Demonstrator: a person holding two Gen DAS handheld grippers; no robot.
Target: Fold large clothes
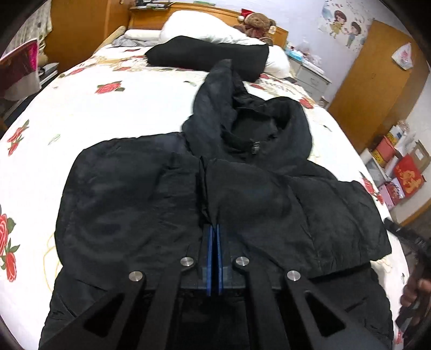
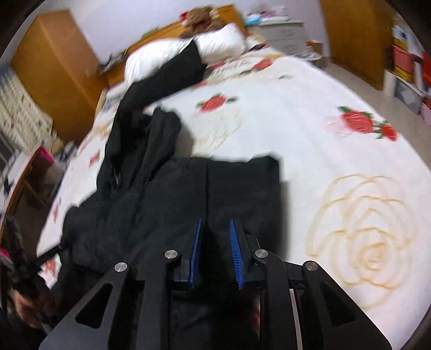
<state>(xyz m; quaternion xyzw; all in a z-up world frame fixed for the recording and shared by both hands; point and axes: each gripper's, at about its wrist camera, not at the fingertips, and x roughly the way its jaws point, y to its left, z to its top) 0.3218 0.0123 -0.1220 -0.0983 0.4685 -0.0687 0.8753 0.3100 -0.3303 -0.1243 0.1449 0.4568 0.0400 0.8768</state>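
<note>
black jacket [image 1: 150, 193]; white rose-print bedsheet [image 1: 126, 107]

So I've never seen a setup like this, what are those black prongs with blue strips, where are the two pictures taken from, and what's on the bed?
They are two hand-held grippers, one in each of a person's hands, each with a camera looking along its fingers. The left view shows the left gripper, shut, seemingly pinching a fold of the black hooded jacket. The right view shows the right gripper, jaws apart above the same jacket, gripping nothing visible. The jacket lies on a bed with a rose-print sheet. Pillows and a teddy bear sit at the head.
</note>
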